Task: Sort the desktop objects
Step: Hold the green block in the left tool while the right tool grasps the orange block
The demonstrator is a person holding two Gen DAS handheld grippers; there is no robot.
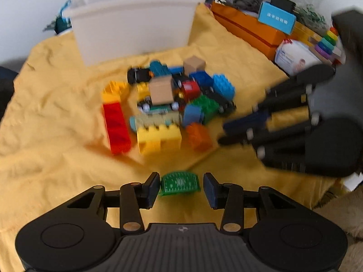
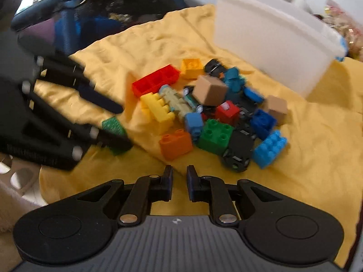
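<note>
A pile of toy bricks, small cars and tan cubes (image 1: 172, 104) lies on a yellow cloth (image 1: 56, 113); the right wrist view shows the pile too (image 2: 204, 113). A white plastic bin (image 1: 133, 22) stands behind the pile and shows in the right wrist view (image 2: 272, 36). My left gripper (image 1: 181, 189) is open around a green studded piece (image 1: 180, 183); its left pad touches the piece and a gap remains on the right. The green piece also shows between the left gripper's fingers in the right wrist view (image 2: 113, 127). My right gripper (image 2: 179, 185) is nearly closed and empty, in front of the pile.
Orange boxes (image 1: 249, 29), a blue carton (image 1: 276, 18), a white packet (image 1: 295, 56) and a stack of coloured rings (image 1: 326, 43) line the right side. A dark chair (image 2: 90, 11) stands beyond the cloth's left edge. The cloth's edge drops off near the grippers.
</note>
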